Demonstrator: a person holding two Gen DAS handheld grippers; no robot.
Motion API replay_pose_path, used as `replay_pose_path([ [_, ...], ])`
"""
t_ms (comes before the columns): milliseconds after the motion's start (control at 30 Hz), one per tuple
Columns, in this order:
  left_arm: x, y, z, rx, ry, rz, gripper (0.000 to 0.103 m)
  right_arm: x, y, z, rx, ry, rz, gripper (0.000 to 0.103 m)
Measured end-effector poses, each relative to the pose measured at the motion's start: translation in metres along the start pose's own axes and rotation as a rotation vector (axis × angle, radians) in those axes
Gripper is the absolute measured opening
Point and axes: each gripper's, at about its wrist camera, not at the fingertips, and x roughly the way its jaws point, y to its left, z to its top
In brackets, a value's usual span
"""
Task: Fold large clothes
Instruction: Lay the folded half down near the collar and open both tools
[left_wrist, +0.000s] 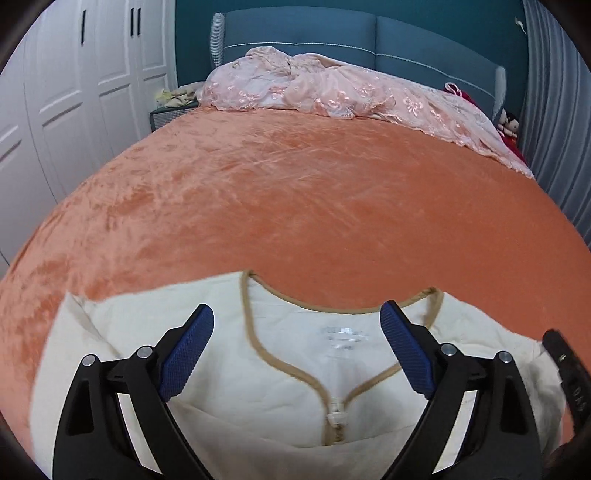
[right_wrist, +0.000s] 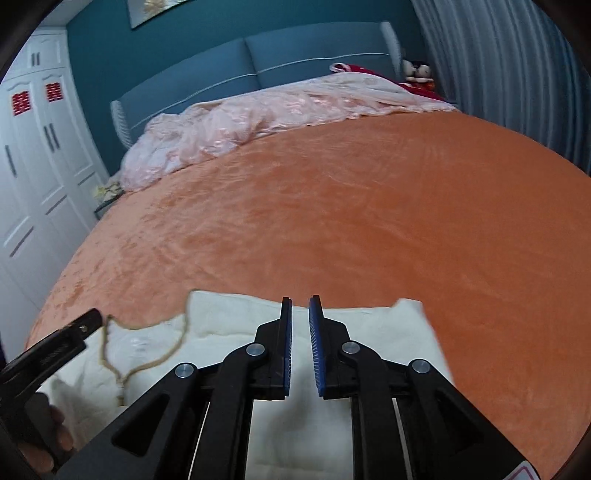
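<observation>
A cream quilted jacket (left_wrist: 258, 406) with tan trim lies flat on the near part of the bed, collar toward the headboard, its zipper pull (left_wrist: 337, 410) closed at the neckline. My left gripper (left_wrist: 297, 310) hovers above the collar, jaws wide apart, nothing between them. In the right wrist view the jacket (right_wrist: 229, 325) spreads under my right gripper (right_wrist: 300, 299), whose blue pads (right_wrist: 317, 350) stand a narrow gap apart with no cloth pinched between them. The left gripper's black finger (right_wrist: 55, 347) and a hand (right_wrist: 44, 446) show at the lower left.
An orange plush bedspread (left_wrist: 295, 192) covers the bed. A pink embroidered quilt (left_wrist: 314, 88) is bunched along the blue headboard (left_wrist: 369, 33). White wardrobe doors (left_wrist: 74, 92) stand left, a grey curtain (left_wrist: 554, 110) right, with plush toys (left_wrist: 509, 123) in the corner.
</observation>
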Motion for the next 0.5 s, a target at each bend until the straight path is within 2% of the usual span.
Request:
replay_pose_path([
  [33,0.003,0.007,0.004,0.036,0.031,-0.003,0.089,0.002,0.013,0.004,-0.034,0.033,0.045,0.013],
  [100,0.015,0.018,0.007,0.105,0.103,0.006,0.086,0.022,0.050,0.005,-0.123,0.163,0.138,0.013],
  [167,0.026,0.026,0.004,0.144,0.163,0.014,0.083,0.045,0.078,-0.003,-0.143,0.287,0.234,0.013],
  [200,0.030,0.030,0.001,0.146,0.175,0.019,0.079,0.056,0.090,-0.008,-0.158,0.333,0.259,0.013],
  [300,0.038,0.038,-0.012,0.137,0.189,0.004,0.079,0.076,0.113,-0.026,-0.237,0.381,0.224,0.013],
  [367,0.044,0.038,-0.024,0.156,0.190,0.010,0.079,0.085,0.115,-0.037,-0.257,0.398,0.203,0.012],
  [500,0.054,0.034,-0.037,0.180,0.143,0.043,0.082,0.091,0.106,-0.044,-0.202,0.375,0.212,0.002],
])
